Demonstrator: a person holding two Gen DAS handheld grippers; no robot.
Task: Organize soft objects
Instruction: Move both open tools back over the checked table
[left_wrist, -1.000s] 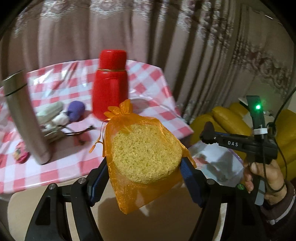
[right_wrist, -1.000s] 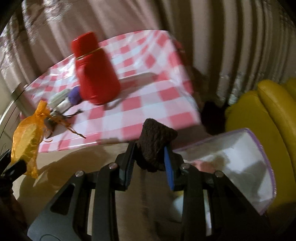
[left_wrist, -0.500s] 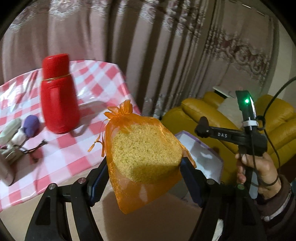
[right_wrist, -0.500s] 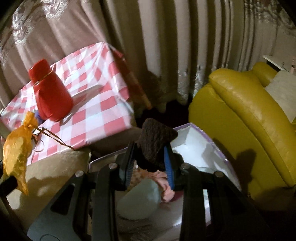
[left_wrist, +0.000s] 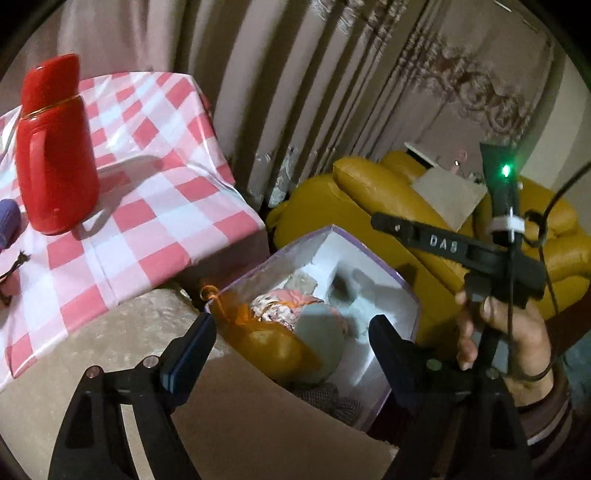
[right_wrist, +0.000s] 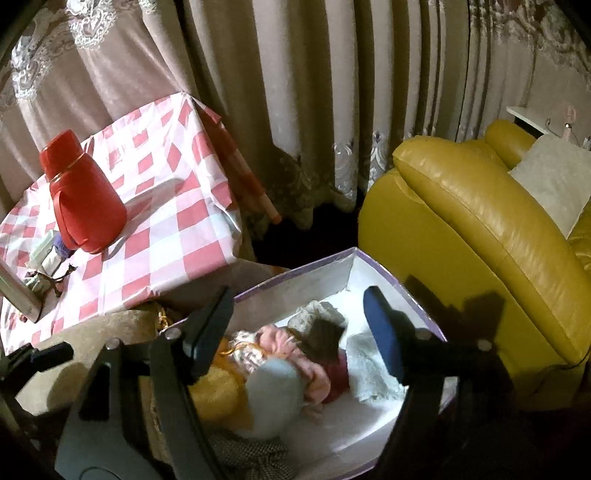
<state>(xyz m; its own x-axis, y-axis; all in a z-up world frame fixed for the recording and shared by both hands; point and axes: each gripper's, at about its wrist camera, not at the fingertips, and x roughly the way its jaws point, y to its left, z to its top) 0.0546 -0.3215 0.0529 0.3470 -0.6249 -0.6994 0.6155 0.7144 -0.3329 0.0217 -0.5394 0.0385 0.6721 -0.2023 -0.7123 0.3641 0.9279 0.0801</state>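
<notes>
My left gripper (left_wrist: 291, 325) hangs over a white box with a purple rim (left_wrist: 369, 254), its jaws opening. The orange mesh bag with the yellow sponge (left_wrist: 258, 339) lies loose in the box below, clear of both pads. My right gripper (right_wrist: 299, 299) is over the same box (right_wrist: 303, 269), jaws also opening with nothing pressed between them. A dark brown soft piece (right_wrist: 327, 332) lies in the box on pink fabric (right_wrist: 314, 376), beside a pale blue round cushion (right_wrist: 273, 387) and the orange bag (right_wrist: 218, 391). A hand (left_wrist: 509, 332) holds the right gripper.
A red flask (left_wrist: 55, 147) stands on the red-checked table (left_wrist: 166, 221) to the left of the box, with a purple item (left_wrist: 7, 221) and a steel flask (right_wrist: 14, 288) near it. A yellow leather sofa (right_wrist: 480, 229) borders the box on the right. Curtains hang behind.
Both grippers swung right from the table to above the box. The left let go of the orange bag and the right let go of the dark brown piece; both now lie inside.
</notes>
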